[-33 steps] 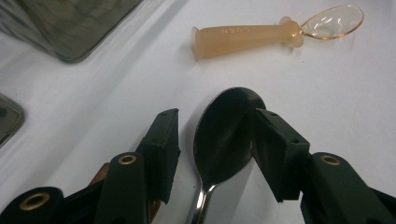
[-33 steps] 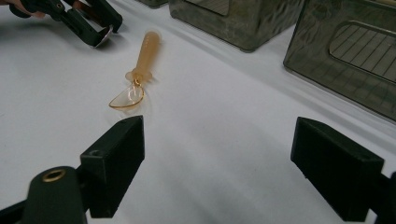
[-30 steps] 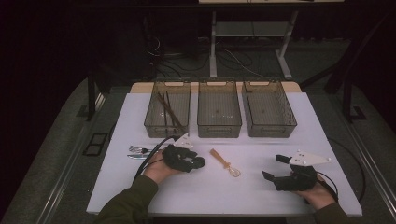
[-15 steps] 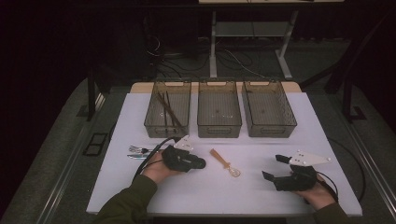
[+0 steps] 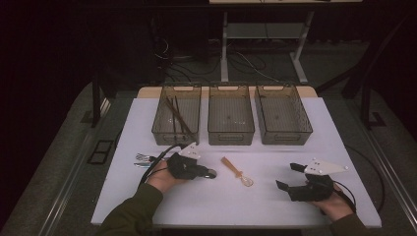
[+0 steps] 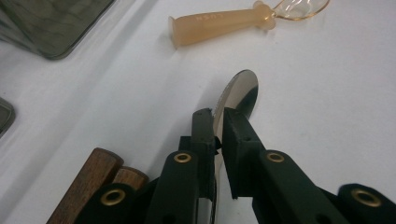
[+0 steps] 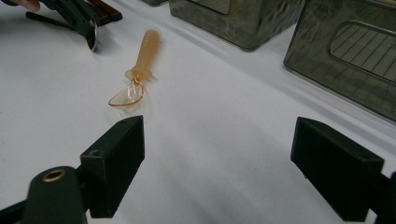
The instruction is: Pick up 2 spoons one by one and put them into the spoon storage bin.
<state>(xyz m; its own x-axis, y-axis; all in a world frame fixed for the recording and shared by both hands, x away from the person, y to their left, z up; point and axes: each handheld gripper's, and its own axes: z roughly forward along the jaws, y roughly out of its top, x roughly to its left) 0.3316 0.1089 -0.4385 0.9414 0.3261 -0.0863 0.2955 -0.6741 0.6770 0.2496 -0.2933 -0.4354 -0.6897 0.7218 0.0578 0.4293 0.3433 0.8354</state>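
Observation:
My left gripper (image 5: 209, 173) lies low on the white table (image 5: 196, 206), and its jaws have just been closing. In the left gripper view the pads of this gripper (image 6: 218, 114) pinch a metal spoon (image 6: 240, 91) edge-on, the shiny bowl sticking out past them. An orange plastic spoon (image 5: 236, 170) with a clear bowl lies just beyond, flat on the table (image 6: 219, 23) (image 7: 140, 60). My right gripper (image 5: 287, 176) rests at the front right, jaws wide apart (image 7: 217, 140) with nothing between them. It faces the left gripper (image 7: 86, 28).
Three smoky plastic bins stand in a row at the back: the left bin (image 5: 162, 132) holds dark chopsticks, the middle bin (image 5: 231, 135) and right bin (image 5: 282, 137) look bare. More cutlery (image 5: 145, 160) lies left of my left hand, with wooden handles (image 6: 93, 177) beside the jaws.
The left gripper's jaws have come together on the metal spoon. Both hands have kept their places, and the orange spoon has not moved.

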